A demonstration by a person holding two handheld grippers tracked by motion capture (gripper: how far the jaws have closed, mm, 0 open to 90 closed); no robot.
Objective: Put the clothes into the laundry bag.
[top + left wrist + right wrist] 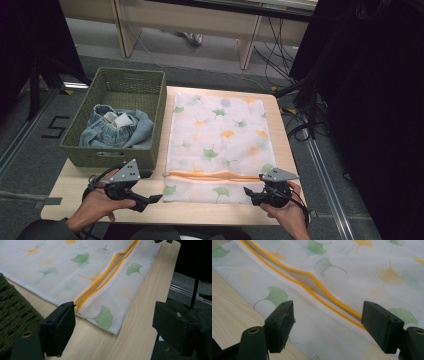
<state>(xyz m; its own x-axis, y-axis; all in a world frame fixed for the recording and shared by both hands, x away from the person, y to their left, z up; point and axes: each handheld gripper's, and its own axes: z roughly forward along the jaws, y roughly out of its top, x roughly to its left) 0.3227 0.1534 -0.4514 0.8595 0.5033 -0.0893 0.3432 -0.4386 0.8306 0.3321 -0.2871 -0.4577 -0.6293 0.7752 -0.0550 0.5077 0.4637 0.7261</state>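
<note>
A white mesh laundry bag (pixel 217 145) printed with green and orange ginkgo leaves lies flat on the wooden table (pixel 75 192). Its orange zipper (pixel 210 174) runs across near the front and gapes partly open (pixel 312 283). My left gripper (pixel 156 199) rests by the bag's front left corner (pixel 110 325), jaws open and empty. My right gripper (pixel 247 191) hovers at the bag's front right, jaws open over the fabric just short of the zipper (pixel 337 307), holding nothing.
A green woven basket (pixel 150 82) stands at the table's left, holding folded blue denim (pixel 117 127). Its wall (pixel 15 312) is close beside my left gripper. Beyond the right table edge are cables and dark equipment (pixel 360 100). Desk legs stand behind.
</note>
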